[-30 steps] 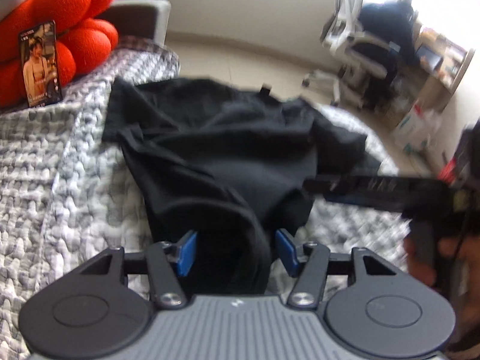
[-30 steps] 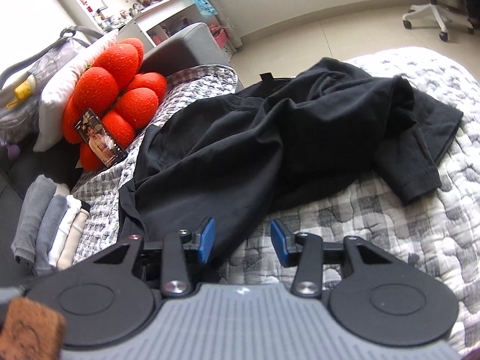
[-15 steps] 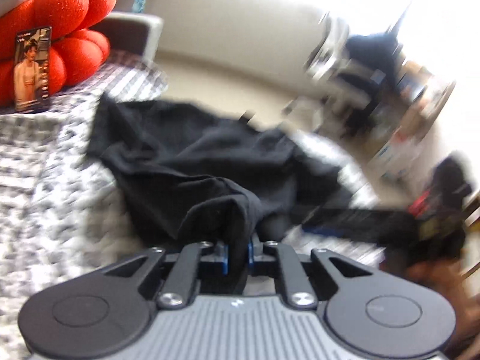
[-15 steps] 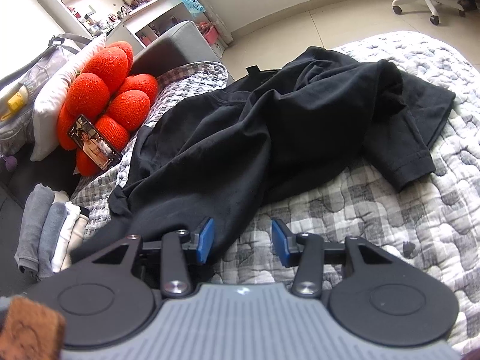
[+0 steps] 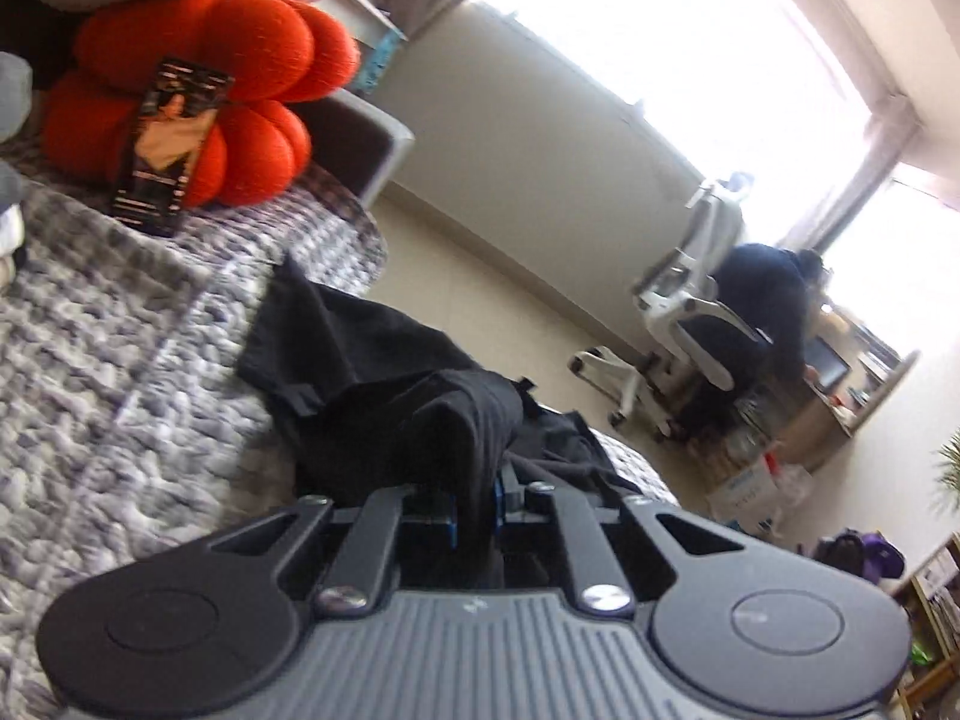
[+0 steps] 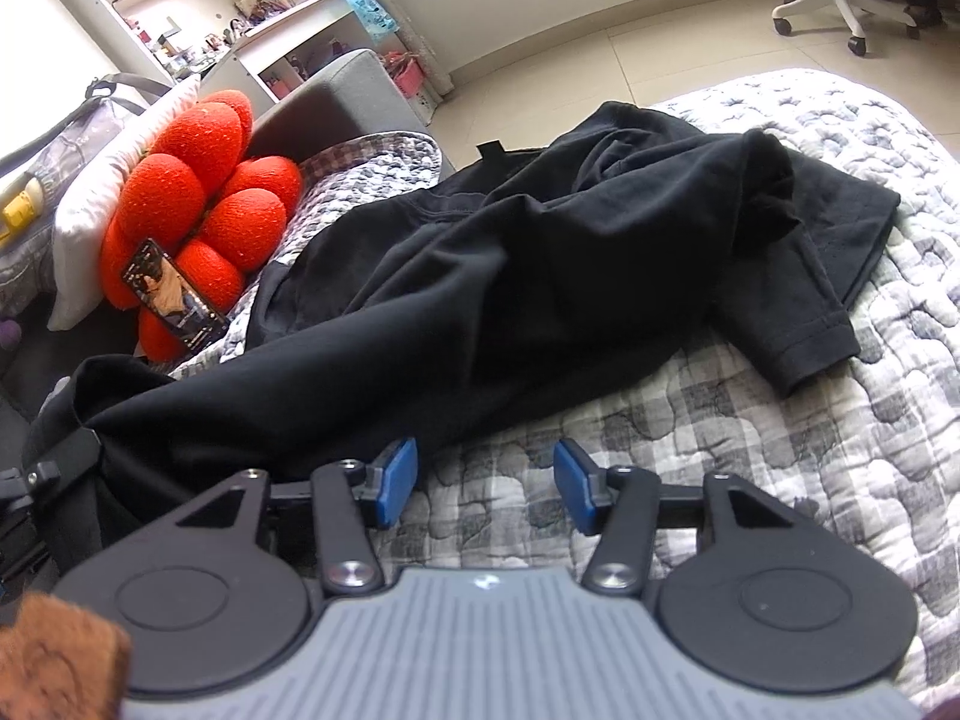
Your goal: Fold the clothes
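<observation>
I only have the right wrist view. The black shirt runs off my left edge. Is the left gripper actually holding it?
Observer: Yes. The left gripper has just been closing and is now shut on a raised fold of the black shirt, with the fabric pinched between its jaws.
Operator: Is anyone near that white chair? I see only its base.
Observer: A person in dark clothes sits in the white office chair at a desk, across the floor from the bed.
</observation>
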`<state>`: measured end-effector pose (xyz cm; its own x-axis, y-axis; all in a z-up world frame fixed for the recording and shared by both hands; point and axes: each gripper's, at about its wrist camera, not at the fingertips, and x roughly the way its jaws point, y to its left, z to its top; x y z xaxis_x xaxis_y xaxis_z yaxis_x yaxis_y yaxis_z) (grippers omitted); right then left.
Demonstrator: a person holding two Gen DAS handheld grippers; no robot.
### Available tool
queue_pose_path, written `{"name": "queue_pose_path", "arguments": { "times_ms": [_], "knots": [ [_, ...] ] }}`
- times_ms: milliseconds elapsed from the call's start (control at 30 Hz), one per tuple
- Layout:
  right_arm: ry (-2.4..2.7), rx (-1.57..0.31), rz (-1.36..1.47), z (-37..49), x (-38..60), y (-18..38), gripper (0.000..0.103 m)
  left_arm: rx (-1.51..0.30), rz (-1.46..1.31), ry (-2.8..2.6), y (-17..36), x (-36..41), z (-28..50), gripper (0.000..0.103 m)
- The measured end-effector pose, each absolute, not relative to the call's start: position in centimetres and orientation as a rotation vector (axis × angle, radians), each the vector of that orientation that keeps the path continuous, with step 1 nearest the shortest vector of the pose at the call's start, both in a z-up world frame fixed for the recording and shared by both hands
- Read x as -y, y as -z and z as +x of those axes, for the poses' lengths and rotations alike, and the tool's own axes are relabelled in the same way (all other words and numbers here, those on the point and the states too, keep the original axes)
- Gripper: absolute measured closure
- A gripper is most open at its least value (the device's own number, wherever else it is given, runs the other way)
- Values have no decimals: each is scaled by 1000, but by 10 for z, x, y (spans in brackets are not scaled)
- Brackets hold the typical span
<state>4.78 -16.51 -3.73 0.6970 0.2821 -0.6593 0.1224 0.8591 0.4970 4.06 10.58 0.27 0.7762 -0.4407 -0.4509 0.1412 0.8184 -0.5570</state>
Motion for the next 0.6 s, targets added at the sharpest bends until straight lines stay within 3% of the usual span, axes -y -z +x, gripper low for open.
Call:
{"name": "queue_pose_path", "arguments": {
  "times_ms": [567,600],
  "knots": [
    [-32,-713,481,79,141,51,48,-749,-527,85,37,-136,82,93],
    [-22,-707,475,80,140,51,52,-761,-533,83,41,-137,84,93]
  ]
}}
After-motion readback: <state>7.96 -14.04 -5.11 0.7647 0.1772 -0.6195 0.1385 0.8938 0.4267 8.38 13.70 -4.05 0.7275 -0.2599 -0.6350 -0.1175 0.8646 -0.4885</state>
